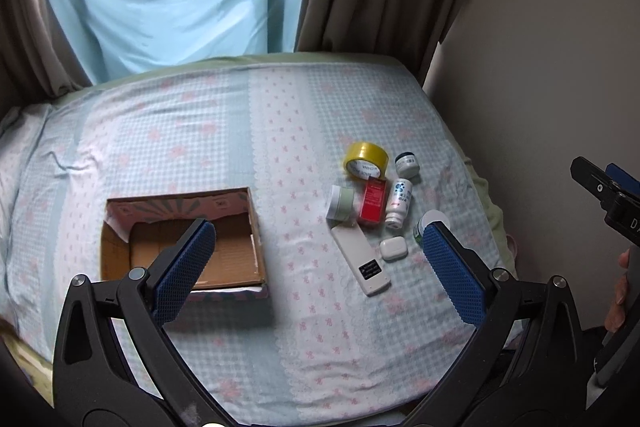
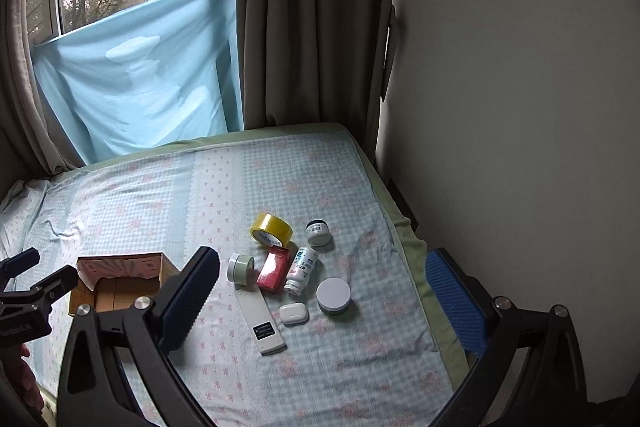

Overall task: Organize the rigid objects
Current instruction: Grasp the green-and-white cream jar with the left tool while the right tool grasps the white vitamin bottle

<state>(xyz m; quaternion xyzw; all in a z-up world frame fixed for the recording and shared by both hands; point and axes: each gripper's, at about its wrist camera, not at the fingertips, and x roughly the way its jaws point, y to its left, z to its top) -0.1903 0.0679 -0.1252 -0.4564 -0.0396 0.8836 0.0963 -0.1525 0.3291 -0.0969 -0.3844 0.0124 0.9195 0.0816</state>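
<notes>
Seen whole only from the right wrist: white-lidded jar, at 3 o'clock of the earbud case; from the left wrist half hidden behind a pad. Box on the bed, open, nothing visible inside, at 9 o'clock of the cluster. Clustered close together: tape, small jar, green jar, red box, bottle, remote. Lettering on labels too small to read. Left gripper spread wide, holding nothing; right gripper likewise wide and unloaded
</notes>
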